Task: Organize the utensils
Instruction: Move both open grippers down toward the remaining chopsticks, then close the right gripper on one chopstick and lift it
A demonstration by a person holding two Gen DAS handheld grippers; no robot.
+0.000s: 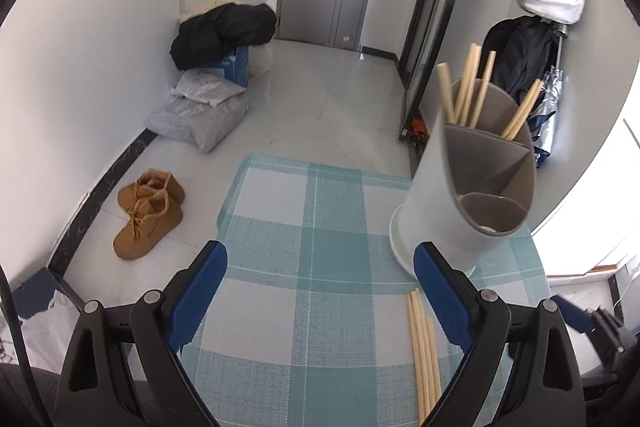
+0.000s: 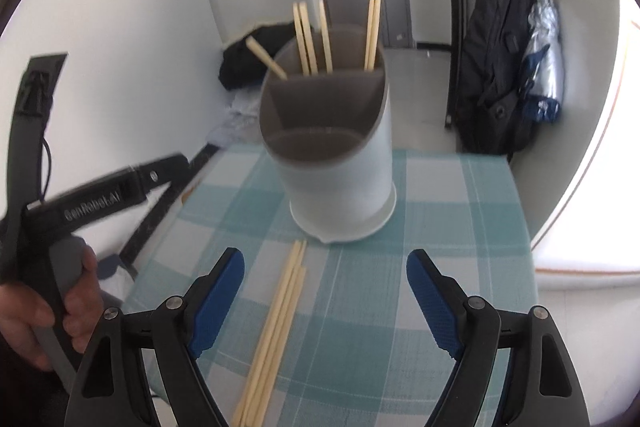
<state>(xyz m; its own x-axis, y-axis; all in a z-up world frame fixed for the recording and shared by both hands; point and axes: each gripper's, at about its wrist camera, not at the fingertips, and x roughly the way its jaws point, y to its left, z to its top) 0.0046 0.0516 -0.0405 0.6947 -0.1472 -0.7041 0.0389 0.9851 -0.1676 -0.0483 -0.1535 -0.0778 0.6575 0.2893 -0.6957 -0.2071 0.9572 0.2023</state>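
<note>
Both pairs of fingers stand wide apart with nothing between them. In the right wrist view the right gripper (image 2: 325, 279) frames a bare patch of checked cloth in the lower middle of the frame; the loose chopsticks (image 2: 276, 327) lie just left of that gap, running from bottom centre up toward the utensil holder (image 2: 336, 163). The wide spread probably suits a bundle that lies side by side and flat.

In the left wrist view the left gripper (image 1: 320, 279) sits over the cloth, and the same chopsticks (image 1: 422, 347) show at lower right, partly behind its right finger.

The holder stands upright on the worktop (image 2: 460, 227) at frame centre, its slanted rim lowest toward the grippers, which likely eases dropping sticks in. Several chopsticks already stand in its rear compartment; the front compartments look empty.

Only the right view shows the person's hand (image 2: 52, 307) on the left gripper's handle. Only the left view shows the tan boots (image 1: 148, 211) on the floor and the holder's front round cup.
</note>
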